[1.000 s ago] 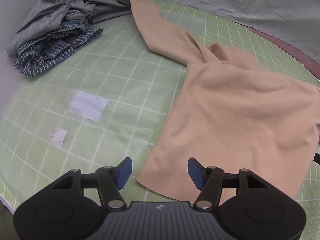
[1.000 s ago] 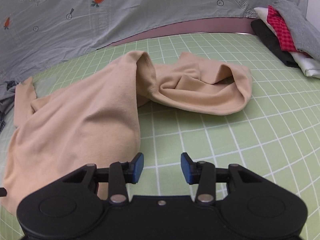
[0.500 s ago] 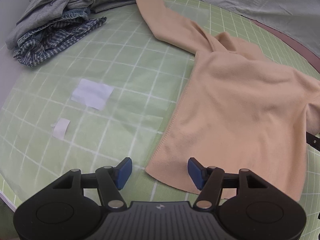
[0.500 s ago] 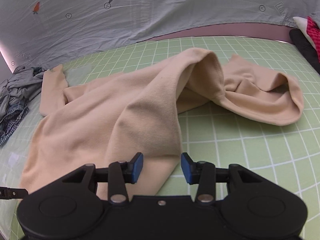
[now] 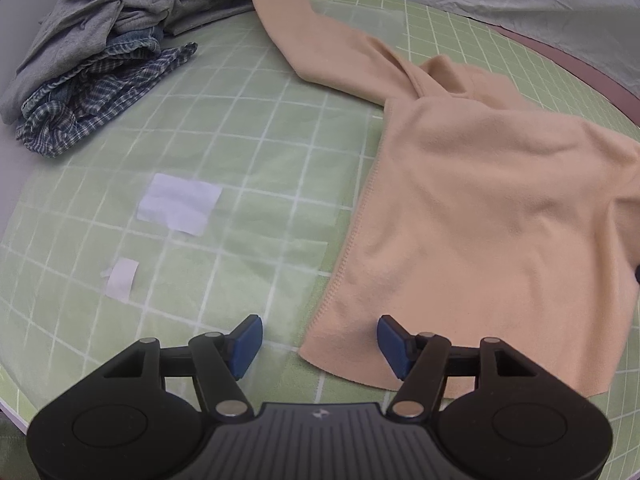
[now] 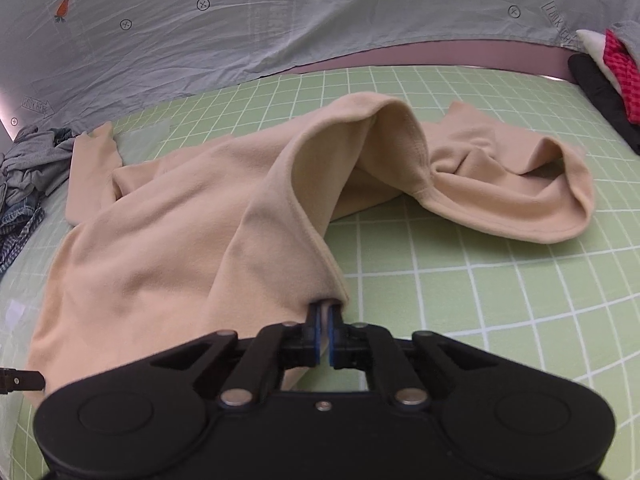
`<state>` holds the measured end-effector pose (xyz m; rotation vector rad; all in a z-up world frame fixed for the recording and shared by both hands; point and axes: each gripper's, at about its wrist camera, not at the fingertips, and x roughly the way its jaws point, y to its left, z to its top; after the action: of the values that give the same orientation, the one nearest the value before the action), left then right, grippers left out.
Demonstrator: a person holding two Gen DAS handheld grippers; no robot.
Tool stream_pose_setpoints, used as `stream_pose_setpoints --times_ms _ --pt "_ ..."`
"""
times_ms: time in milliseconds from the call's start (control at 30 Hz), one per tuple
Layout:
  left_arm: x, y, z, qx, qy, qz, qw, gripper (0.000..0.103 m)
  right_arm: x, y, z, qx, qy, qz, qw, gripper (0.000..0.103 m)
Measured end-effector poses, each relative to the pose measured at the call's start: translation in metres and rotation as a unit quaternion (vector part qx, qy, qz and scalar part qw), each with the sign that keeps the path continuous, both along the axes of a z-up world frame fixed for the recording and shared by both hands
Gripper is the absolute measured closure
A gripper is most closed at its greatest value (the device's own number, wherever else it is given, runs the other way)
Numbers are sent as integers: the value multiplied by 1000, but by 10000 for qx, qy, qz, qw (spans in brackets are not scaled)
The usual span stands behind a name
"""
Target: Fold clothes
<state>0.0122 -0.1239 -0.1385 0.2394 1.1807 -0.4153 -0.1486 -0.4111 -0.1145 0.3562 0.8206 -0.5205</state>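
Beige top (image 5: 492, 216): spread across centre and right of left-wrist view, on green grid mat (image 5: 240, 152). Right tool (image 6: 324, 334) clamped on hem corner; left tool (image 5: 318, 340) open, straddling opposite hem corner. Advice: close left squarely, lift both corners evenly.

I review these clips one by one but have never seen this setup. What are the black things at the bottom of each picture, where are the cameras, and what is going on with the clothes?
No robot here: a person holds a two-finger tool in each hand, and each tool carries a wide-angle camera looking along its fingers. In the left view, the left tool stands open over the near corner of a beige top spread on a green grid mat. In the right view, the right tool has shut on the top's hem. Unfolded grey and plaid clothes lie at one end of the mat, and a small stack of clothes at the other.
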Motion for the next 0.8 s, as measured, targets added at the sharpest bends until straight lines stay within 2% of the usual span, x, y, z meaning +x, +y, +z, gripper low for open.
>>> stream_pose_setpoints --times_ms 167,233,267,300,333,400,500,600,733,767,800 --pt "-5 -2 -1 44 -76 -62 9999 35 -39 14 47 -892 64 -187 9958 100" --pt "-7 -2 -1 73 -110 -61 9999 35 -50 15 57 -946 -147 -187 9952 97" --pt "-8 -2 -1 76 -121 -45 9999 35 -53 13 57 -880 -243 -144 9957 86" --pt "-9 -2 -1 70 -122 -21 9999 35 -55 8 53 -770 -241 -179 9966 66" --pt "-10 -2 0 62 -117 -2 9999 35 -56 3 49 -699 -202 -279 9970 60" --pt "-13 -1 0 34 -116 21 9999 35 -64 -8 41 -481 -131 -575 9971 62" --pt "-17 -1 0 22 -137 22 9999 35 -75 -19 28 -193 -61 -739 9971 61" --pt "-17 -3 0 4 -133 48 9999 35 -77 -29 12 -55 77 -661 9978 53" --pt "-18 -9 0 -51 -136 -31 9999 37 -69 -36 -4 233 77 -516 9984 52" --pt "-19 -10 1 -59 -175 -49 9998 40 -66 -36 -7 259 81 -443 9986 54" --pt "-20 -12 2 -77 -222 -69 9997 55 -64 -37 -8 316 69 -401 9987 60"
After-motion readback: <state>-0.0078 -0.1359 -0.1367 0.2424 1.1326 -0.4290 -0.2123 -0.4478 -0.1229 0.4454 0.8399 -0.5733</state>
